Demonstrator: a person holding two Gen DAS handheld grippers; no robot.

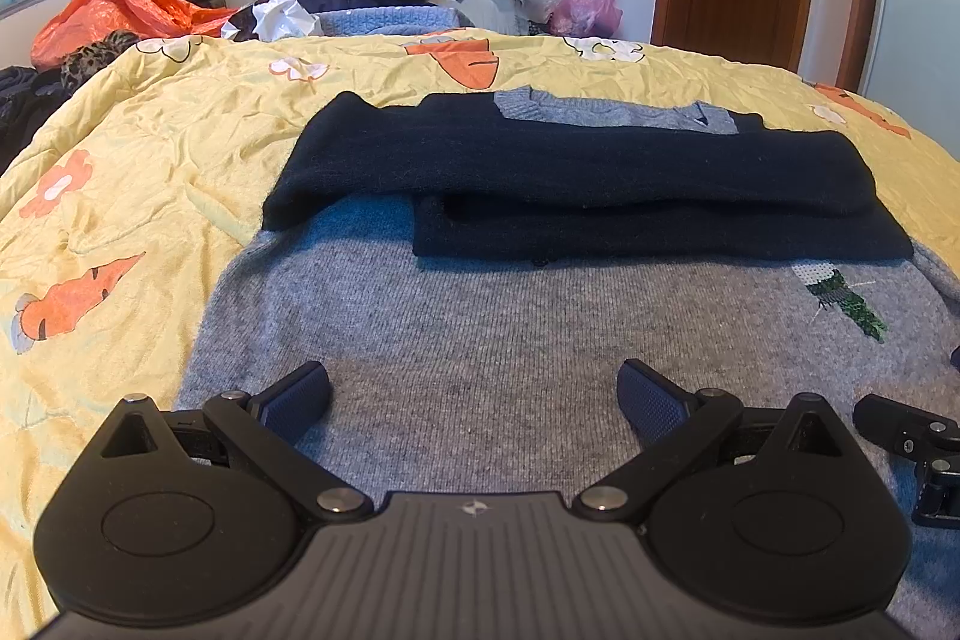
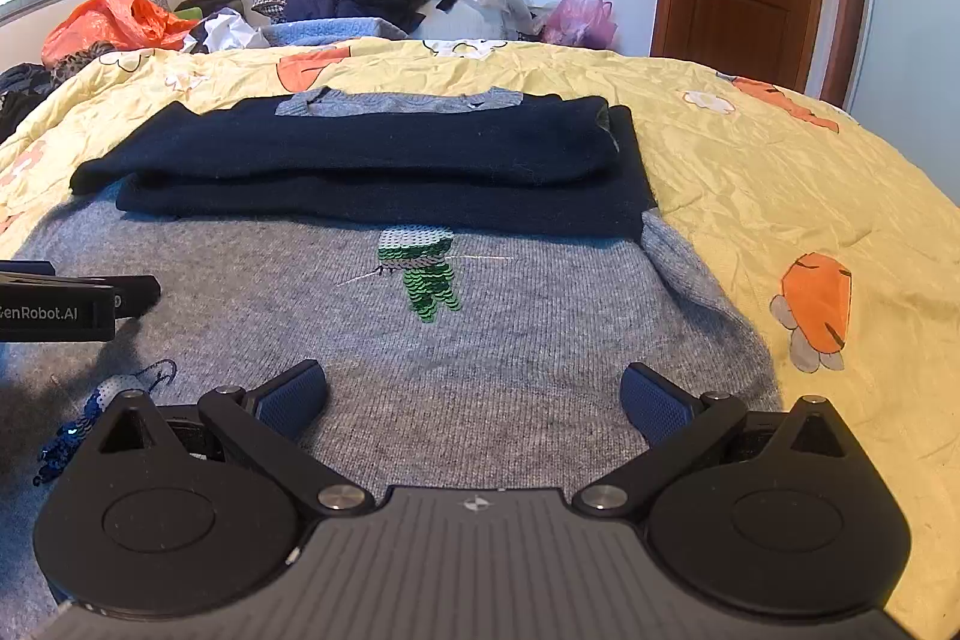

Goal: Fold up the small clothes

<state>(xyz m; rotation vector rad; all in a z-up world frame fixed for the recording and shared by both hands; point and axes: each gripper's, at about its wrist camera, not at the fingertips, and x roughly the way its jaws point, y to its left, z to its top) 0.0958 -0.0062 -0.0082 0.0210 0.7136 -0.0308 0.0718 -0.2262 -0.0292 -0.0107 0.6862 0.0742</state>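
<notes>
Sweater (image 1: 480, 340), grey, lies flat on the bedspread (image 1: 150, 148), navy sleeves (image 1: 570, 166) folded across; my left gripper (image 1: 474, 394) and right gripper (image 2: 474, 394) hover spread, empty, over its hem, ready to lift.

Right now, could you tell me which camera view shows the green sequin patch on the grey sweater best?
The right wrist view: the green sequin patch sits near the middle of the frame, whole and unobstructed on the grey sweater. The left wrist view shows it only off to the right side, smaller and stretched by the fisheye.
</notes>
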